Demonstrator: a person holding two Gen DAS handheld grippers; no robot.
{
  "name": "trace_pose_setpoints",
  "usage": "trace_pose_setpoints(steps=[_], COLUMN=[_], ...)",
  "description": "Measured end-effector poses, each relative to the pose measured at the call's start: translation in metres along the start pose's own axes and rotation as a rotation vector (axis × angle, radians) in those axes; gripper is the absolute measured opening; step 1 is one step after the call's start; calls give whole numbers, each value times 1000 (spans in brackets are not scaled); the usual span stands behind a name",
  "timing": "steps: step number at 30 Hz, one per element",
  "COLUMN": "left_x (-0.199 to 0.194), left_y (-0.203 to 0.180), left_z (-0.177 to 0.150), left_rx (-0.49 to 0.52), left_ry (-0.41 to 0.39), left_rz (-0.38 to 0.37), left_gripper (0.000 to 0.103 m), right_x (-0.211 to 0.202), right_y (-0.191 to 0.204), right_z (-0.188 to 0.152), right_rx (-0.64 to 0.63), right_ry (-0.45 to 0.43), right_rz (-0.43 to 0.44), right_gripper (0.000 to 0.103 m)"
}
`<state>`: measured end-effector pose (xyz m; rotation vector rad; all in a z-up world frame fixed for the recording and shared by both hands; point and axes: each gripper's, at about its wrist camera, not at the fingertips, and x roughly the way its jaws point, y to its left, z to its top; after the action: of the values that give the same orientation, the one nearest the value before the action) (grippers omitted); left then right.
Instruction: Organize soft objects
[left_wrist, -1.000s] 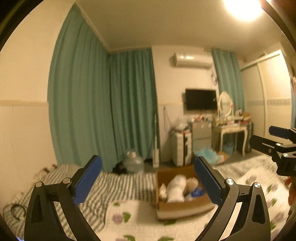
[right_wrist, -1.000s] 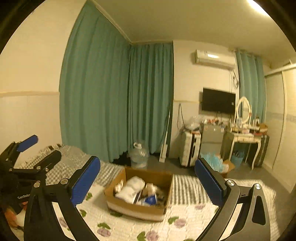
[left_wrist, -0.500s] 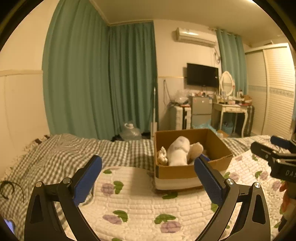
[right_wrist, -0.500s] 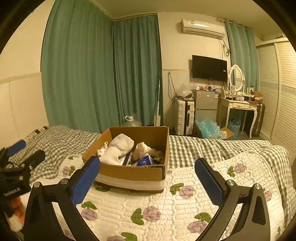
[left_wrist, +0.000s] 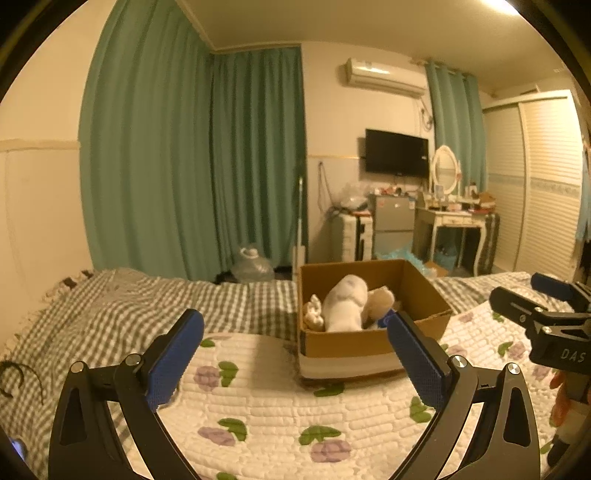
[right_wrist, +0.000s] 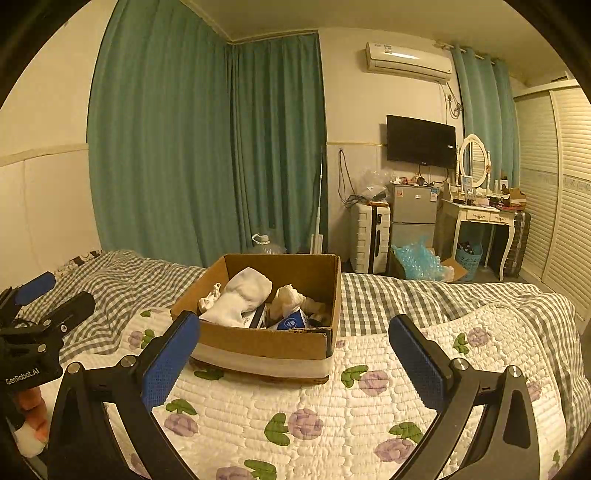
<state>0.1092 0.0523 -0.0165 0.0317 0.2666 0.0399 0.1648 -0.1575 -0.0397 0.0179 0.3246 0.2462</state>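
In front of the cardboard box (right_wrist: 266, 343) of soft white items on the floral quilt (right_wrist: 332, 413), left gripper (left_wrist: 291, 354) and right gripper (right_wrist: 291, 354), both spread wide, holding nothing.

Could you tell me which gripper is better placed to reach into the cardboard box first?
Probably the right gripper: open, with the cardboard box almost centred between its fingers. The left gripper, also open, sees it off to its right.
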Motion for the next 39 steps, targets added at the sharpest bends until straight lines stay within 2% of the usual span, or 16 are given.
trace_pose_setpoints(steps=[39], left_x=[3], left_y=[-1], left_z=[-3], left_rx=[8], left_ry=[15], left_rz=[-4], left_gripper=[102], right_x=[4], right_y=[5], right_z=[-1], right_rx=[-4], right_ry=[19], right_rz=[-1], right_gripper=[103])
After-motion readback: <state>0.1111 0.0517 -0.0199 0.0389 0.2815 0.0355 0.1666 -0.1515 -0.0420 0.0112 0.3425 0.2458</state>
